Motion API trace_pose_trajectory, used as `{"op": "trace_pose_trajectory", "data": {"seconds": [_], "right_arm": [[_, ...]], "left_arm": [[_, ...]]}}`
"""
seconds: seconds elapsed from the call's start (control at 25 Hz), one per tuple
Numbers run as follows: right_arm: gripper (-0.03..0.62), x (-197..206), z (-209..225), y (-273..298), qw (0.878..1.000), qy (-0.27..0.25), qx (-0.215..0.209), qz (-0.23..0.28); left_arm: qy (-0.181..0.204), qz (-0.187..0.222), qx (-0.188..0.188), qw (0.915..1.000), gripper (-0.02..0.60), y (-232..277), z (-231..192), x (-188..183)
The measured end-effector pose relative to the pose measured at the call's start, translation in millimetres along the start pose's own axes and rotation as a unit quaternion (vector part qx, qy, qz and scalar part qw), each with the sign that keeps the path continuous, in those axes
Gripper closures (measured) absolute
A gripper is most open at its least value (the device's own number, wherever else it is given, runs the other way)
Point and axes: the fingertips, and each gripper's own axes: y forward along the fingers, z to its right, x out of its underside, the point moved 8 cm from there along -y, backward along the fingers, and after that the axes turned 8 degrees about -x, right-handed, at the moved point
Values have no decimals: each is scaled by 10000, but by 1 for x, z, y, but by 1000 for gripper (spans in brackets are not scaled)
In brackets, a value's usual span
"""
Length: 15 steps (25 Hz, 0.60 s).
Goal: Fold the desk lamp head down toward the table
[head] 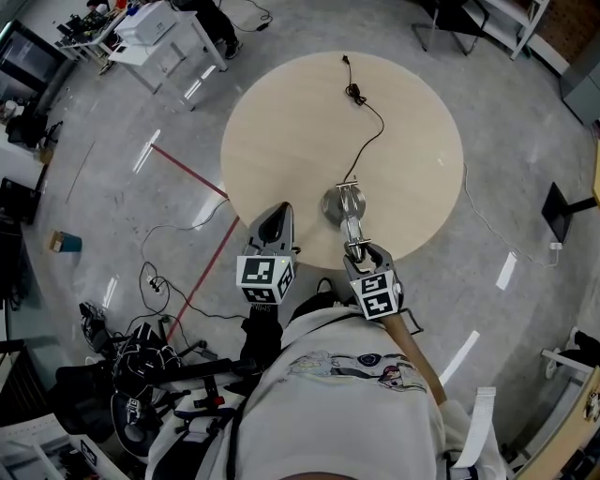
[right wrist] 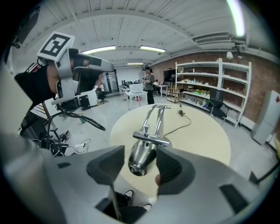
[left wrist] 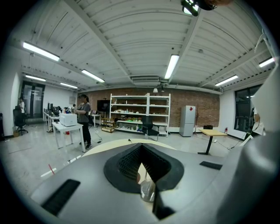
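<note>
A chrome desk lamp stands on the round beige table (head: 281, 112). Its base (head: 336, 204) is near the front edge, and its twin-rod arm (right wrist: 154, 116) rises toward me to the lamp head (right wrist: 141, 157). My right gripper (right wrist: 140, 165) is open, with its jaws close on either side of the lamp head (head: 355, 242). A sliver of table shows beside the left pad. My left gripper (head: 279, 214) hovers shut over the table's front edge, left of the lamp. Its closed pads (left wrist: 127, 168) hide most of that view. The lamp's black cord (head: 370, 127) runs across the table.
Beyond the table's far left stands a white desk (head: 155, 28), with a person (left wrist: 84, 119) beside it. Cables and gear (head: 131, 361) lie on the floor at my lower left, near a red tape line (head: 192, 281). Shelves (left wrist: 138, 111) line the brick wall.
</note>
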Motion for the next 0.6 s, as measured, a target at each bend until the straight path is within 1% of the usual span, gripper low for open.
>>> {"op": "trace_pose_trajectory", "data": {"seconds": [0.44, 0.52, 0.6], "right_arm": [[361, 10, 1, 7, 9999, -26, 7, -152], [387, 12, 2, 8, 9998, -36, 37, -184], [390, 14, 4, 10, 9998, -69, 45, -205]], "left_arm": [[23, -10, 19, 10000, 581, -1, 0, -1], [29, -14, 13, 10000, 581, -1, -1, -1], [37, -18, 4, 10000, 581, 0, -1, -1]]}}
